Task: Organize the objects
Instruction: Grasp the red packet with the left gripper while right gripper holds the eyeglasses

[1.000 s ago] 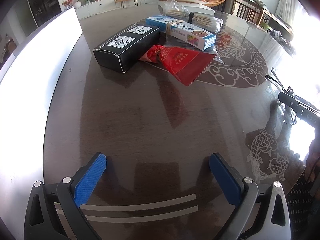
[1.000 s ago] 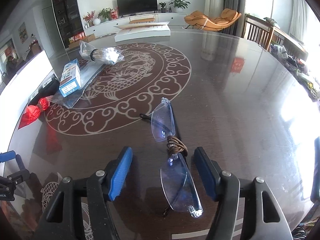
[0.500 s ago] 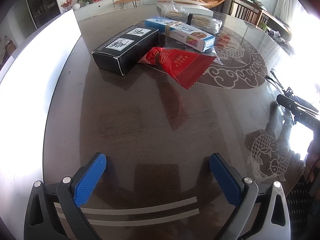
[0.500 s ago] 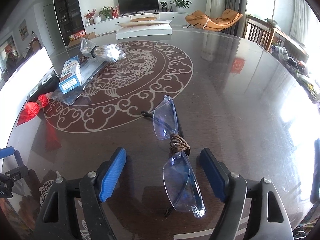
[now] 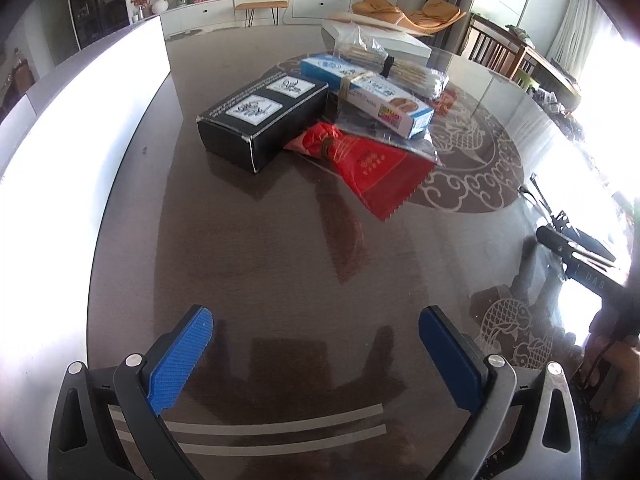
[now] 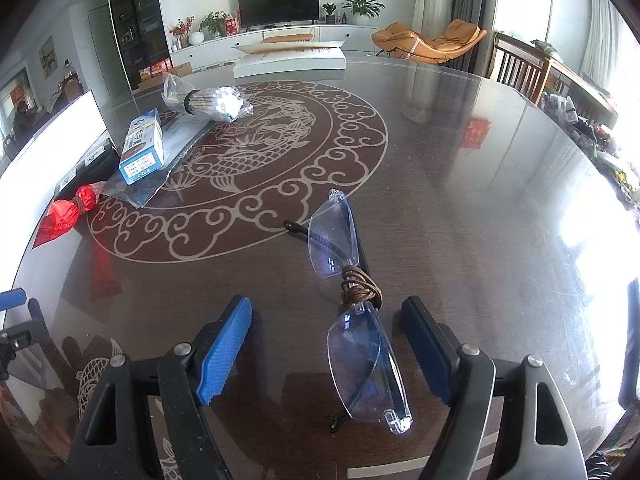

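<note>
Right wrist view shows the right gripper with jaws spread wide, straddling rimless clear-lensed glasses lying folded on the dark glossy table; the near lens sits between the blue pads, closer to the right one. Best to centre over the brown bridge wrap and close gently, since thin lenses may slip or skate. The left gripper hangs open over bare table, a black rectangular box well ahead.
</note>
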The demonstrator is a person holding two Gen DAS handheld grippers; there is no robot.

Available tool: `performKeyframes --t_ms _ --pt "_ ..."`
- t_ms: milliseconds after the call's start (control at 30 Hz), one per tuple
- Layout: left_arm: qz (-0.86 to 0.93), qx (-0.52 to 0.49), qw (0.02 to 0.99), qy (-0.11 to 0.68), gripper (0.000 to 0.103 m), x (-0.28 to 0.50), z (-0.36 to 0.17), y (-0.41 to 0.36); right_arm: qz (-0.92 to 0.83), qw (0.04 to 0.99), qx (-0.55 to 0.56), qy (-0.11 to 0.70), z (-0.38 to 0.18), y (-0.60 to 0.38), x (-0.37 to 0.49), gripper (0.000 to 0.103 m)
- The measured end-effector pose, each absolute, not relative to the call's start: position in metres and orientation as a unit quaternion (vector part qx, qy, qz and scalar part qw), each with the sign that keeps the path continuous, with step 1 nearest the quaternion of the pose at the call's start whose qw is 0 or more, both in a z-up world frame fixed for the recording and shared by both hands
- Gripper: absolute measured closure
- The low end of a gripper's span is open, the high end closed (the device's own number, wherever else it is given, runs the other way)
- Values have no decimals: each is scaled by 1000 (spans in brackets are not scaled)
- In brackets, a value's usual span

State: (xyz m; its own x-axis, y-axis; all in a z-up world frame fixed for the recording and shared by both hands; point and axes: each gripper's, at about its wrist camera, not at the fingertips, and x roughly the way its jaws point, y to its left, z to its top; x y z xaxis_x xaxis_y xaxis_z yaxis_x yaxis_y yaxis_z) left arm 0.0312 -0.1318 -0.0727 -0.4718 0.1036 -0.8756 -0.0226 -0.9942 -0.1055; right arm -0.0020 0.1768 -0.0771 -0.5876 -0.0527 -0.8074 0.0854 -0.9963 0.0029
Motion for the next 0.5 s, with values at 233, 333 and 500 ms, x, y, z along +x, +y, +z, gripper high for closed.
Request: performKeyframes --t_ms 233,333,500 --pt "867 -469 63 -156 0 -10 -32 -161 -891 39 452 22 -77 176 -2 23" --pt "860 -479 64 -163 0 -41 -35 -151 -891 39 452 25 -78 174 -2 22" --pt "848 -519 55 -89 40 -84 -63 -112 -891 41 451 24 -78 175 -1 22"
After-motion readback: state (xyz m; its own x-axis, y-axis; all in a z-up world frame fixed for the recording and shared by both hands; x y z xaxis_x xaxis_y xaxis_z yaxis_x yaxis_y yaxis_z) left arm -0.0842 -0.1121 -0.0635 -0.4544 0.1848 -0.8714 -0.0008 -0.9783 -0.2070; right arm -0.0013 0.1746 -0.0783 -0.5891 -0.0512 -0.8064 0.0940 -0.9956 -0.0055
